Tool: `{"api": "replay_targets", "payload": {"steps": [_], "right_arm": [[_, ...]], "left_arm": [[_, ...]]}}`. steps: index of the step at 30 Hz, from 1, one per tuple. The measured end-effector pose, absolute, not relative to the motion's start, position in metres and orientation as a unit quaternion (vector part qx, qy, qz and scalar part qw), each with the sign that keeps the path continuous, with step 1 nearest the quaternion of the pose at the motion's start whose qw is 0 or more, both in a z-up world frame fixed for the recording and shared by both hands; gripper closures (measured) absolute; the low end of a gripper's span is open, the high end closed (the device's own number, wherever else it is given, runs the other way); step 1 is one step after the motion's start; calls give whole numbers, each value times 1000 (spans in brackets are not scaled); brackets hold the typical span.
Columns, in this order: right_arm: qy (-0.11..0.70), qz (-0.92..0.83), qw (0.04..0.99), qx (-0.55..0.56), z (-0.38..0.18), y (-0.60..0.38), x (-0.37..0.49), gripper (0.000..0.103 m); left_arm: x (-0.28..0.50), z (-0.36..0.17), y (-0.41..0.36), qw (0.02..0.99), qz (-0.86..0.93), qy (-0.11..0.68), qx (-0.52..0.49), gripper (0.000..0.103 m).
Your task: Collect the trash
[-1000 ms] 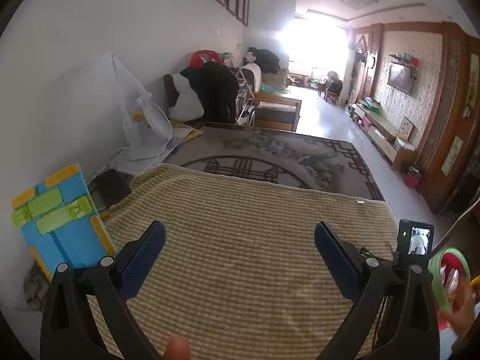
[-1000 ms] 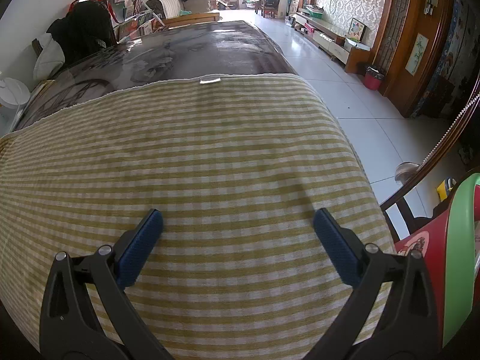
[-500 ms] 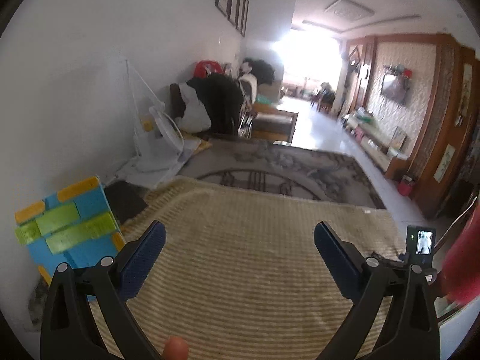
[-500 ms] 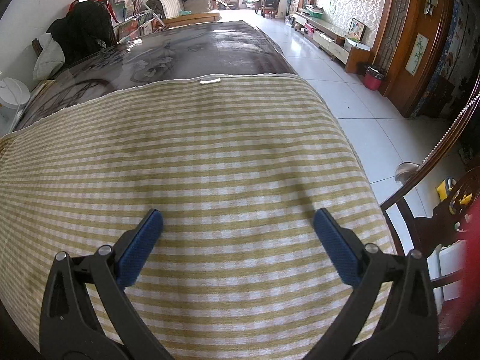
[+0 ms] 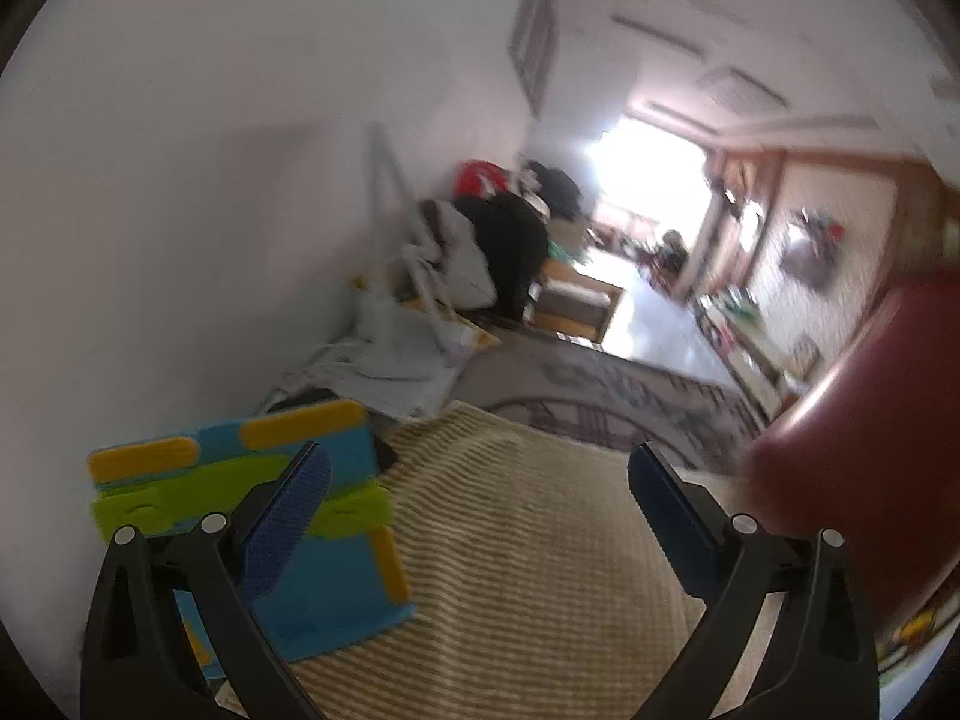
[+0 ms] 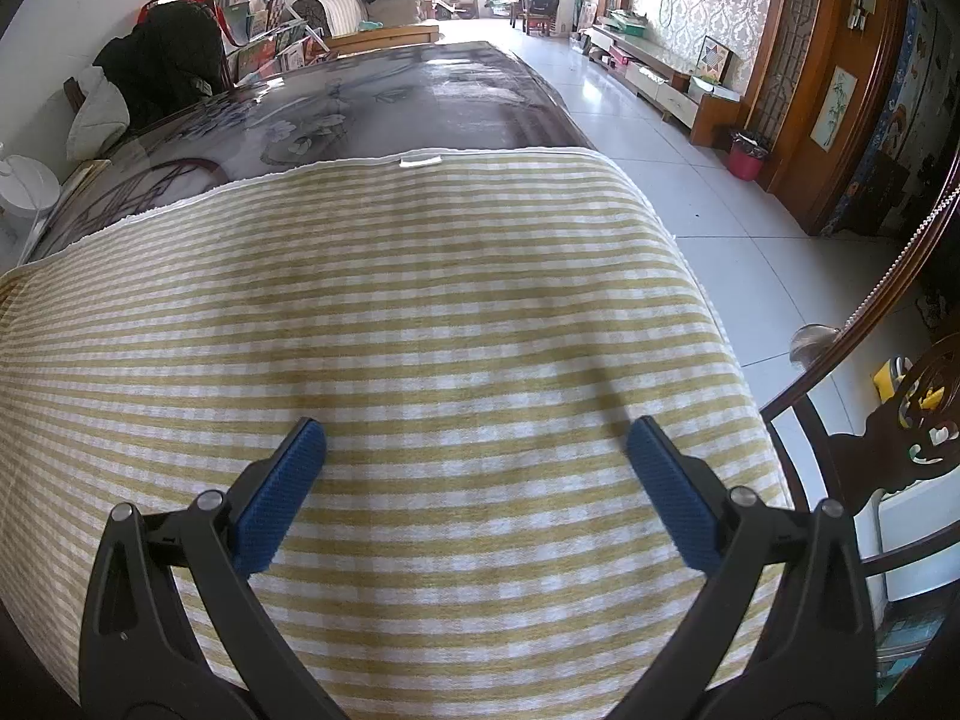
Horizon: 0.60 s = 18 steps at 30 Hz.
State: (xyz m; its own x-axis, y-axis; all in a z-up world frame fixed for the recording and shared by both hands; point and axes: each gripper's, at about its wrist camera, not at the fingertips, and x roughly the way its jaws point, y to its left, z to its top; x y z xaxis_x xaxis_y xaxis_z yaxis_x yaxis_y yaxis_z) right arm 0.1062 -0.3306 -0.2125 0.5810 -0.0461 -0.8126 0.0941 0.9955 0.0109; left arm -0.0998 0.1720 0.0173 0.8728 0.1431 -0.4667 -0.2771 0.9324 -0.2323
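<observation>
Left wrist view, blurred: left tool gapes wide, nothing between its pads, above the striped cloth; blue-and-yellow toy at the counter's left edge; red shape looms right, unidentifiable. Right wrist view: right tool spread apart, empty, over the cloth; no trash discernible there.

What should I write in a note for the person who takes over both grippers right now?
Left gripper: open, holds nothing, view blurred; a blue plastic toy block with yellow and green bars is by its left finger.
Right gripper: open, holds nothing, over the yellow-and-white striped cloth.
A blurred dark red object is at the left view's right edge; what it is cannot be told.
Done: nothing visibly collected.
Left: no trash shows on the cloth; find it first.
</observation>
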Motion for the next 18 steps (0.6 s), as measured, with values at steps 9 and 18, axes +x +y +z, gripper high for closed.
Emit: {"api": "replay_targets", "payload": {"steps": [9, 18], "right_arm": [[456, -40, 889, 26, -212, -330, 106, 4], [456, -40, 889, 26, -212, -330, 107, 4]], "left_arm": [[-128, 38, 196, 959, 175, 146, -165, 8], [-120, 37, 178, 965, 157, 166, -132, 8]]}}
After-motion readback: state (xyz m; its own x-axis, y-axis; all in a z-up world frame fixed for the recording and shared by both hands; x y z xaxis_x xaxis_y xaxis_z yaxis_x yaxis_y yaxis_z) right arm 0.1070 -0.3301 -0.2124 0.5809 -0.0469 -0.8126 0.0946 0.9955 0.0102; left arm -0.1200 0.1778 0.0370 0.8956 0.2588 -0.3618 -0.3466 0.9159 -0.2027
